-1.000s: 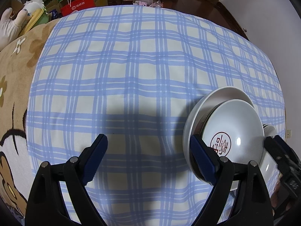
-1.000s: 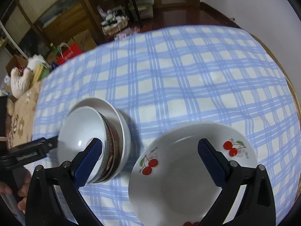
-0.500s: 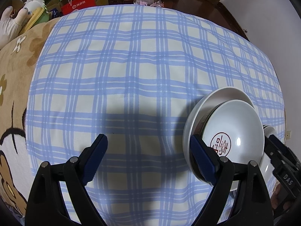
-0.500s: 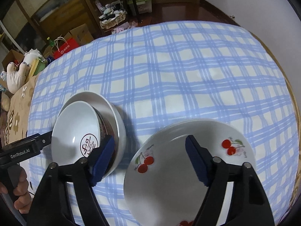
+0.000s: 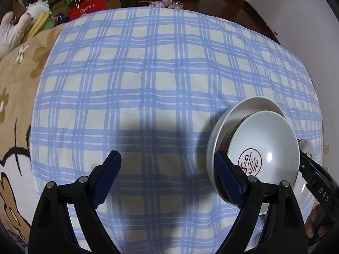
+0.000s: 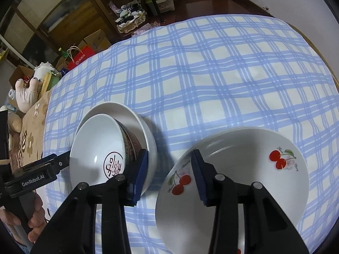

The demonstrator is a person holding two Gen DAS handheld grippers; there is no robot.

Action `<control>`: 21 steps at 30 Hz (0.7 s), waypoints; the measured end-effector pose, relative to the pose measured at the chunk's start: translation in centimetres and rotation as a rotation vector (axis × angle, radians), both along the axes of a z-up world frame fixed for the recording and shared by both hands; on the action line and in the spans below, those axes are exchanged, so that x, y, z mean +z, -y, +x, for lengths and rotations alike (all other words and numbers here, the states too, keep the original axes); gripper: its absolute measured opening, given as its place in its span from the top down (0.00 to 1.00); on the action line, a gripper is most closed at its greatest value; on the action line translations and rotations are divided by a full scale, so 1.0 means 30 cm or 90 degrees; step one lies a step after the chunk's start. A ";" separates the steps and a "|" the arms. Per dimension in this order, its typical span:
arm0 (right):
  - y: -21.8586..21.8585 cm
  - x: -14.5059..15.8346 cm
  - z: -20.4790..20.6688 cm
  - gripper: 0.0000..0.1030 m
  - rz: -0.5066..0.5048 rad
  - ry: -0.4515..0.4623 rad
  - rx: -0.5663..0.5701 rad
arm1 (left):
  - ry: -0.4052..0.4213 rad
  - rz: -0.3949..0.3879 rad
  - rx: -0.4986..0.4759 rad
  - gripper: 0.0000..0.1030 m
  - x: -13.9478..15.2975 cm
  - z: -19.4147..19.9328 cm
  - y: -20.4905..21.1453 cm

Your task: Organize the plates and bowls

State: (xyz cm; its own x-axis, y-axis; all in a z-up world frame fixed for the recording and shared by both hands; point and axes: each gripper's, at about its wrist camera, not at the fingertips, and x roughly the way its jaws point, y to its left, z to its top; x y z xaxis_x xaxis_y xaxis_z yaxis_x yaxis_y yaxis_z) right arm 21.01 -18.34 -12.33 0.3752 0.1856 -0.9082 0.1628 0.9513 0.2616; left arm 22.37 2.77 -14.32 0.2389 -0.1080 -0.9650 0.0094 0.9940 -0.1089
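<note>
— What's on the surface (image 6: pixel 211 74) from my right camera?

— A bowl (image 6: pixel 99 148) sits nested in a wider bowl (image 6: pixel 146 131) at my left; a cherry plate (image 6: pixel 243 169) lies just beside them on the right, apart from them.

— And my tools?

— My right tool (image 6: pixel 167 173) straddles the plate's left rim, one finger in the gap between plate and bowls, its jaws closing. My left tool (image 5: pixel 167 177) hangs over the cloth left of the bowls, one finger before the outer bowl's rim.

— Behind the surface?

— A basket (image 6: pixel 131 21) and a paper bag (image 6: pixel 79 57) on the floor.
</note>
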 end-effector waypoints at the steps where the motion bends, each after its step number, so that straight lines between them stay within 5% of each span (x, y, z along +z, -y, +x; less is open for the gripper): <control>1: 0.001 0.000 0.002 0.56 0.001 0.000 0.000 | 0.005 0.009 -0.004 0.15 0.001 0.001 0.006; 7: -0.013 0.010 0.009 0.56 -0.012 0.010 0.018 | 0.025 0.056 -0.020 0.15 0.009 0.002 0.047; 15: -0.008 0.004 0.030 0.56 -0.013 -0.024 0.005 | 0.020 0.009 -0.011 0.21 0.000 0.004 0.023; 18: -0.038 0.010 0.031 0.60 -0.052 -0.014 0.029 | 0.018 -0.026 -0.027 0.41 0.000 -0.006 0.020; 21: -0.072 0.018 0.028 0.76 -0.069 0.000 0.053 | 0.026 -0.043 -0.045 0.58 0.010 -0.013 0.040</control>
